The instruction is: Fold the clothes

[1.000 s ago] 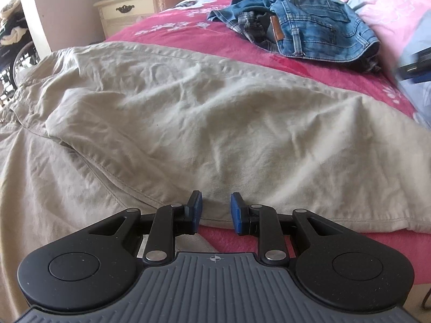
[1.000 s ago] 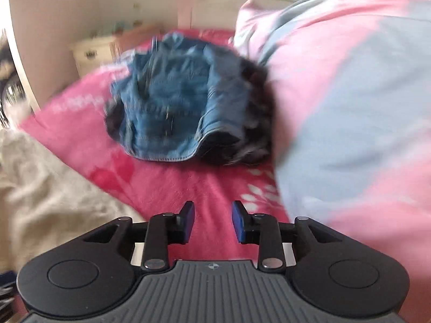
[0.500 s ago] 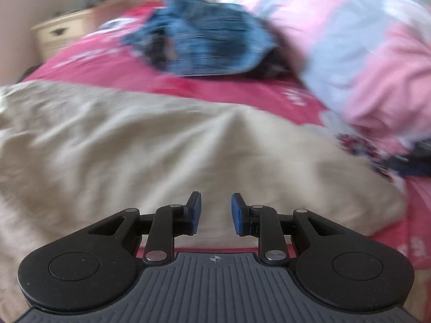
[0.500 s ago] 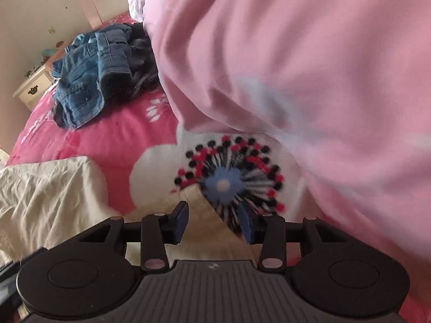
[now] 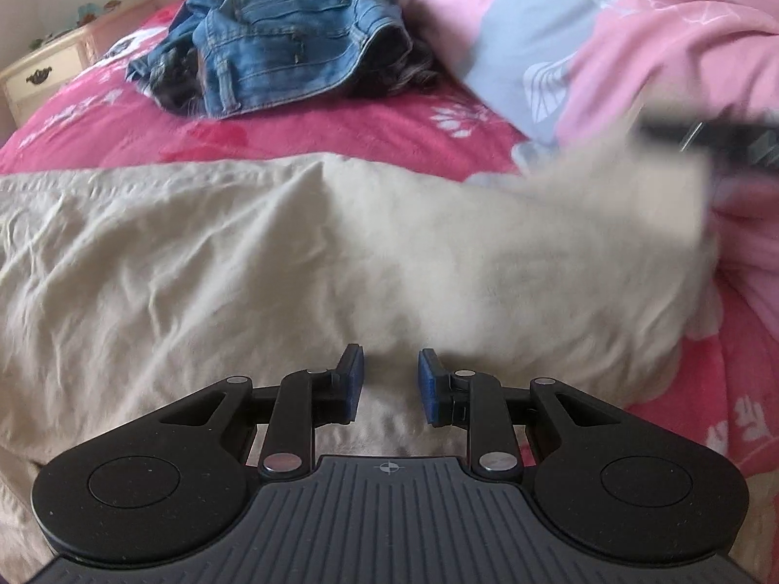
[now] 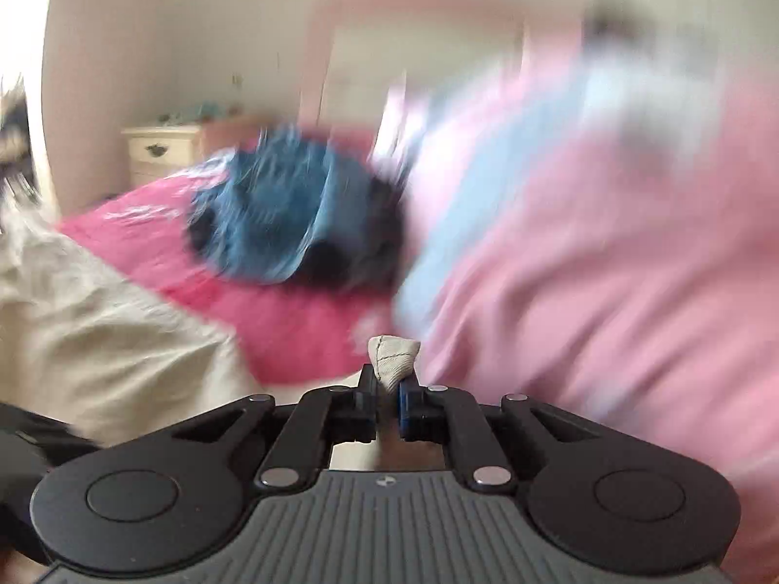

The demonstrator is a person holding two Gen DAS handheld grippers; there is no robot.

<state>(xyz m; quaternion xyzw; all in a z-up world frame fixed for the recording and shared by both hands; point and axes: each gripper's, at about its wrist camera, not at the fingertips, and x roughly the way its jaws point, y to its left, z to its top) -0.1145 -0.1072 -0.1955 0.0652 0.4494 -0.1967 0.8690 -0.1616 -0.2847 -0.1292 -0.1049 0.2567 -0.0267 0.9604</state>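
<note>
Bedroom: pale walls, with a cream nightstand (image 5: 46, 73) off the far left corner of the bed.
Bed: its red floral cover (image 5: 302, 131) carries everything; bare cover shows as a strip across the middle and again at the near right edge.
Duvet: a pink-and-grey duvet (image 5: 608, 34) is heaped along the bed's right side, which probably leaves the left and middle free as working room.
Beige garment: the beige garment (image 5: 204, 263) lies spread across the near half of the bed from the left edge toward the right, wrinkled, one layer over another. Its right end is lifted off the cover and blurred, seemingly being carried over for a fold.
Denim: a blue denim piece (image 5: 277, 34) sits crumpled toward the far edge, well apart from the beige cloth, likely waiting its turn.
Right tongs: the right tongs (image 6: 388, 396) have just been closing and are now clenched on a stitched corner of the beige garment (image 6: 393, 362), which pokes up between the pads. That grip is likely what raises the right end.
Left tongs: the left tongs (image 5: 387, 384) are released, jaws a little apart over the garment's near edge with nothing pinched; whether the tips touch the cloth I cannot tell.
</note>
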